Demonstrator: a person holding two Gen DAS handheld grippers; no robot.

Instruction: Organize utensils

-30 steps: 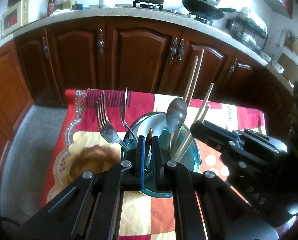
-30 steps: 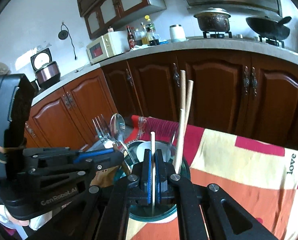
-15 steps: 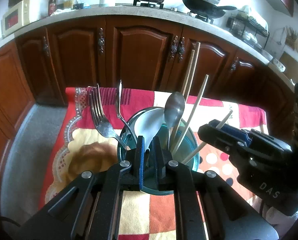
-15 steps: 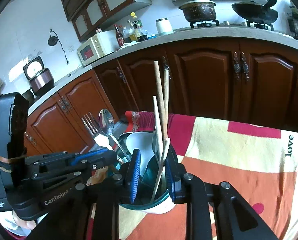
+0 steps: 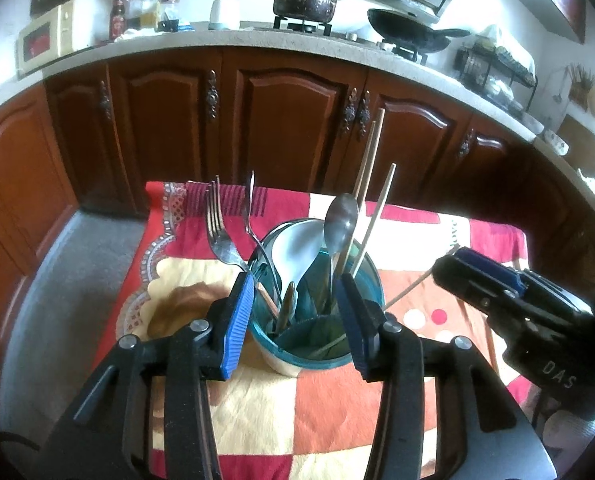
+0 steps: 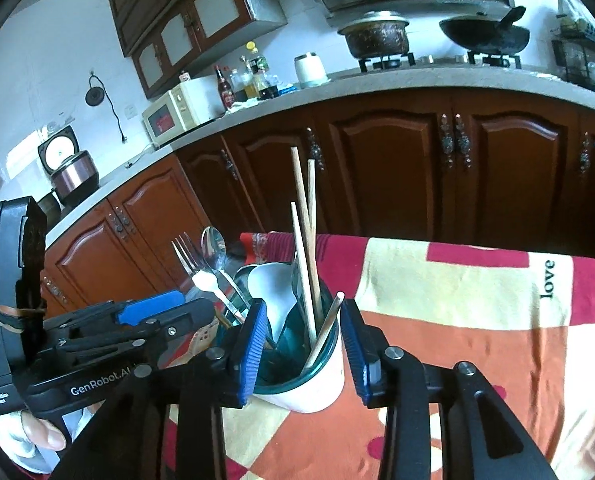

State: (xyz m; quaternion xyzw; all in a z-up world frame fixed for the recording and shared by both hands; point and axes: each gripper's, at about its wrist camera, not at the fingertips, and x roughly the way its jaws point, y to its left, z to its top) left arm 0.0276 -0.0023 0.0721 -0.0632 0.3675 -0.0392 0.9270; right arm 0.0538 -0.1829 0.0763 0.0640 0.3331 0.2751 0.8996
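The left gripper [image 5: 295,318] has its blue-padded jaws spread wide with nothing held between them, one on either side of the cup [image 5: 317,356], which stands just ahead of it on the tablecloth [image 5: 329,408]; whether the pads touch the cup wall cannot be told. The right gripper [image 6: 303,344] is likewise wide open and empty, its two jaws flanking the same cup [image 6: 305,388] from the other side. The cup is white outside with a teal rim and lining, and it stands upright. Inside it, seen from the left gripper, a fork [image 5: 219,236] leans out to the left, a spoon [image 5: 339,220] stands near the middle with its bowl up, and a white ladle-shaped spoon [image 5: 297,244] rests against the far rim. Several chopsticks [image 5: 371,152] rise from the right part of the cup and lean away to the right. From the right gripper, one shorter chopstick [image 6: 329,322] lies tilted against the near rim, just inside its right jaw. The right gripper's body [image 5: 509,300] appears to the right of the left one, close beside the cup. Beyond the table are dark wooden cabinets [image 5: 289,120] under a counter.
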